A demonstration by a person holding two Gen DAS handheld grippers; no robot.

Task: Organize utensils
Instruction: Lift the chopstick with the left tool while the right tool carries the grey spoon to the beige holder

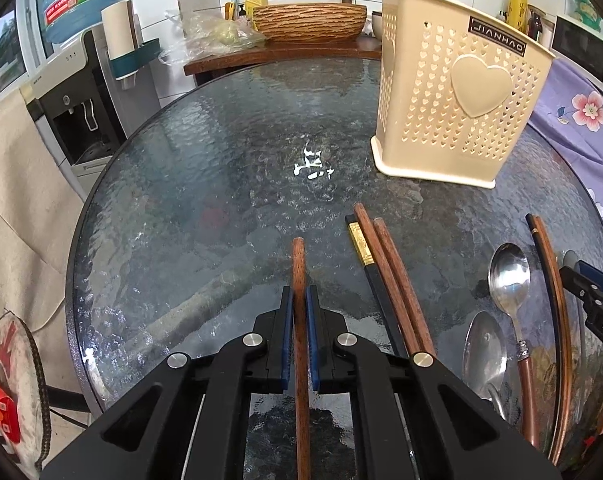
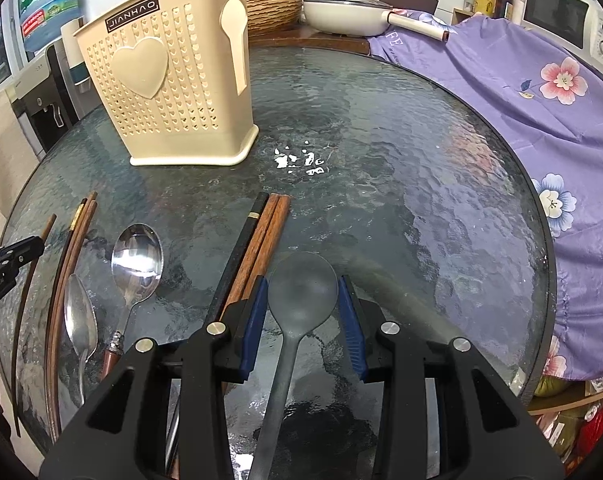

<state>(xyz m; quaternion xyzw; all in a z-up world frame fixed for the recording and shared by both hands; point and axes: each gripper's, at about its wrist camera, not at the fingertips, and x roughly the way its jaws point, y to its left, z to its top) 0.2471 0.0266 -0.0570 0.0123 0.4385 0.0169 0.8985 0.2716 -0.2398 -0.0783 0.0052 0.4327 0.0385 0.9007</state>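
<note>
My left gripper [image 1: 300, 300] is shut on a brown wooden chopstick [image 1: 299, 276] that points ahead along the fingers, just above the glass table [image 1: 205, 184]. The cream holder [image 1: 457, 100] with heart holes stands at the far right; in the right wrist view it [image 2: 169, 80] is at the far left. My right gripper [image 2: 303, 292] is open, its pads either side of a grey spoon [image 2: 301, 284] lying on the table. A black chopstick and two brown ones [image 2: 257, 240] lie left of it. Two metal spoons [image 2: 135, 260] and more chopsticks [image 2: 73, 240] lie further left.
A purple flowered cloth [image 2: 521, 92] covers things along the table's right edge. A wooden counter with a woven basin [image 1: 309, 22] and a white pan [image 2: 345, 14] is behind the table. A water dispenser [image 1: 73, 92] stands at the left.
</note>
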